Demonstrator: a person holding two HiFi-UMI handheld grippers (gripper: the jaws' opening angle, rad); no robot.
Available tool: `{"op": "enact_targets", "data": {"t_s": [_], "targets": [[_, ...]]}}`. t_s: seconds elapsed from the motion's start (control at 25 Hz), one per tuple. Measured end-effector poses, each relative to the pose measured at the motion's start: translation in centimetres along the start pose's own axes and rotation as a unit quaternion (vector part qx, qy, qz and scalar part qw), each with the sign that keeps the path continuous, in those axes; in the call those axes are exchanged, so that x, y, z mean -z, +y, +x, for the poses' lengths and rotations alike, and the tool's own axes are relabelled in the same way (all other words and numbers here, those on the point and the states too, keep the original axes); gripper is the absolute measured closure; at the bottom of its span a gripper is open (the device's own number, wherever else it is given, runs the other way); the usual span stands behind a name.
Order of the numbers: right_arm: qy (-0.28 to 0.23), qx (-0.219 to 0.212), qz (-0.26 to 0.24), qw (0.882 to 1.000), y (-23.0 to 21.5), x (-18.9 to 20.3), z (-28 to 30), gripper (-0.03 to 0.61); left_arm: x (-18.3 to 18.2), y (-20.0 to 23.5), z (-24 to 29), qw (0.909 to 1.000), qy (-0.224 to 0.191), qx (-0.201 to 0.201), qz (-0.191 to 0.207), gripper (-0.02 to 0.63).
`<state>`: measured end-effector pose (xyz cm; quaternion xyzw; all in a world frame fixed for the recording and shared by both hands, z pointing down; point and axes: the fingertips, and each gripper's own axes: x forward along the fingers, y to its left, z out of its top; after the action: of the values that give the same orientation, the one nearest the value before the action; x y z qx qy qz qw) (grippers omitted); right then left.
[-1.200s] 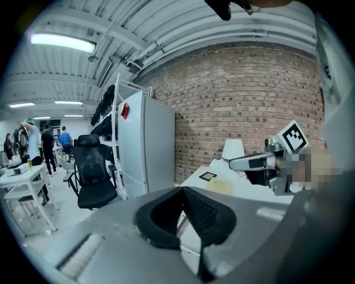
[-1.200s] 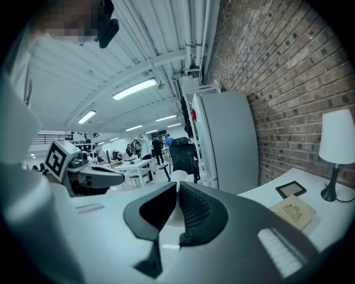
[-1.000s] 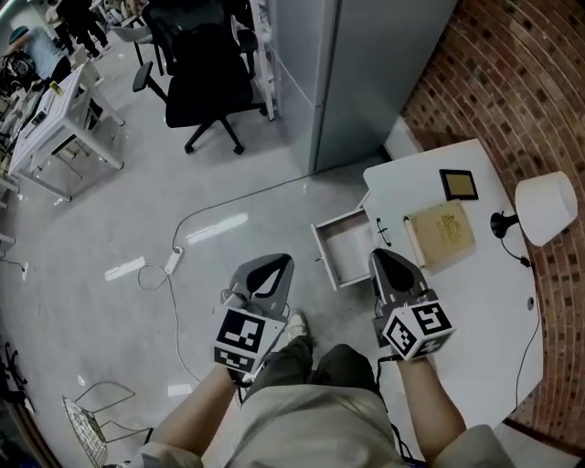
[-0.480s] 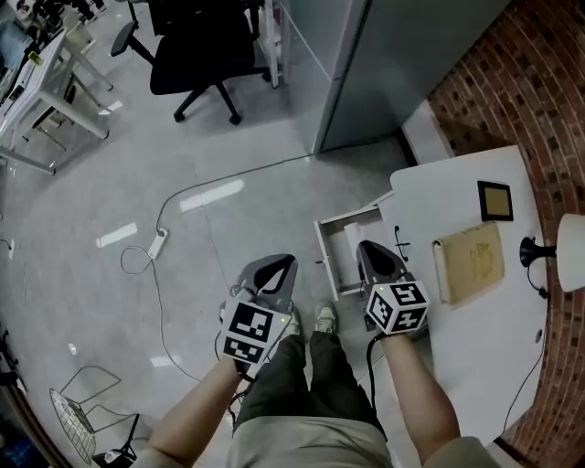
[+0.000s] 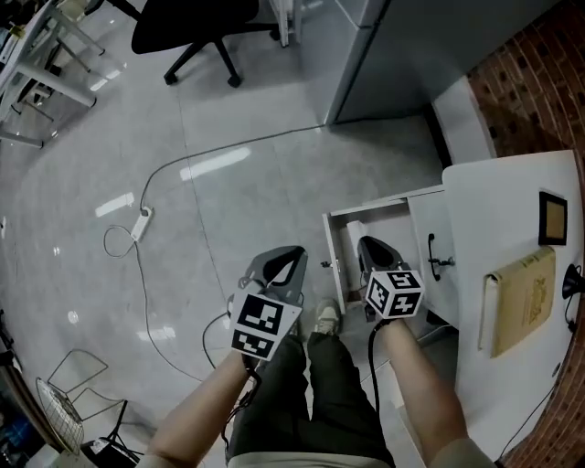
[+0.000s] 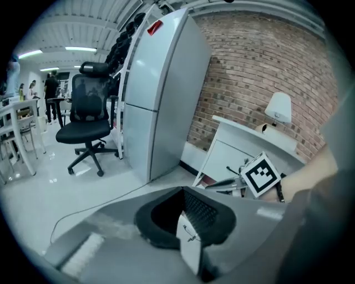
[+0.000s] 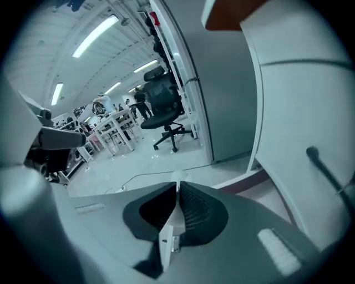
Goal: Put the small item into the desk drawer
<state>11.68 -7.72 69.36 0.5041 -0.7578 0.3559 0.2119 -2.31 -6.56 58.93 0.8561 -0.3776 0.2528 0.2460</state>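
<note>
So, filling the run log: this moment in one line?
right gripper: jaws shut on small white item, over open drawer | left gripper: jaws shut, empty

- The right gripper reaches over the open white drawer of the white counter, with a small white item at its tip.
- The left gripper hangs above the grey floor.
- A tan book lies on the counter.

Black office chair standing at top. White cable trailing down to a power strip. Tan book lying near a dark picture frame.
</note>
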Motion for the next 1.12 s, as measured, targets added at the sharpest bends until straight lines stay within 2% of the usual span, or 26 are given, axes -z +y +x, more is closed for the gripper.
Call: {"op": "enact_targets", "data": {"t_s": [0.32, 0.68, 0.8, 0.96, 1.12], "targets": [[0.048, -0.006, 0.048, 0.998, -4.7, 7.6, 7.2, 0.555, 6.9, 1.5, 7.2, 0.9995, 0.027, 0.003, -0.018, 0.611], [0.120, 0.002, 0.047, 0.992, -7.7, 15.4, 12.0, 0.552, 13.7, 1.4, 12.0, 0.9971, 0.070, 0.003, -0.030, 0.611], [0.126, -0.001, 0.039, 0.991, -7.9, 16.4, 12.7, 0.548, 14.7, 1.6, 12.4, 0.9960, 0.080, 0.009, -0.037, 0.611], [0.128, 0.012, 0.037, 0.991, -8.3, 16.6, 12.5, 0.517, 14.8, 1.1, 12.0, 0.9958, 0.084, 0.025, -0.026, 0.611], [0.111, 0.016, 0.059, 0.992, -7.8, 14.4, 10.2, 0.546, 13.1, 1.2, 10.7, 0.9964, 0.078, 0.023, -0.024, 0.611]]}}
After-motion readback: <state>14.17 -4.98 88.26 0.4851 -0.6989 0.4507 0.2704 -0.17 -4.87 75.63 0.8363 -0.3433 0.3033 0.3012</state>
